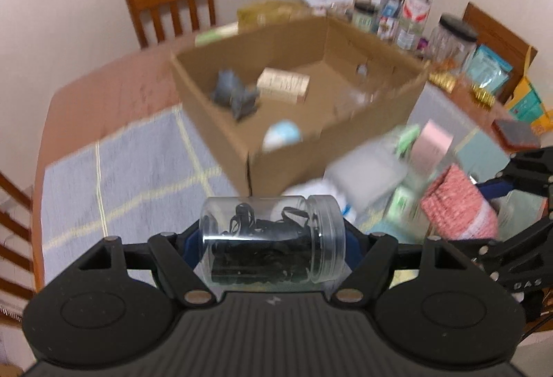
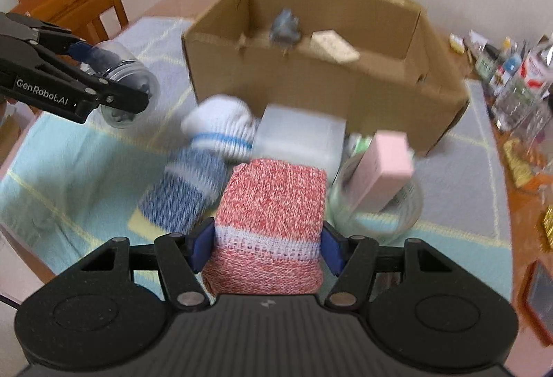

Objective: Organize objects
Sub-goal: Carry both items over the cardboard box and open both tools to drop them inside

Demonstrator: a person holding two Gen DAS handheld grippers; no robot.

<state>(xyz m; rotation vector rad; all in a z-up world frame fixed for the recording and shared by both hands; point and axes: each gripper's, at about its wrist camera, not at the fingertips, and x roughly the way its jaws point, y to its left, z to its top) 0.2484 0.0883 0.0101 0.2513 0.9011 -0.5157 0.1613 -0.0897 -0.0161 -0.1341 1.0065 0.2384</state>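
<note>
Slippage threatens: left gripper [image 1: 273, 245] pinches the clear jar [image 1: 273, 242] sideways, right gripper [image 2: 268, 247] squeezes the red sock [image 2: 273, 221], both above the cloth short of the cardboard box [image 1: 293, 142].

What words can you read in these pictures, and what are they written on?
"GenRobot.AI": on the side of the left gripper, seen from the right wrist.
"DAS": partial letters on the black arm of the right gripper, seen from the left wrist.
Too blurred to read: the print on the beige box inside the cardboard box, and the water bottle label.
</note>
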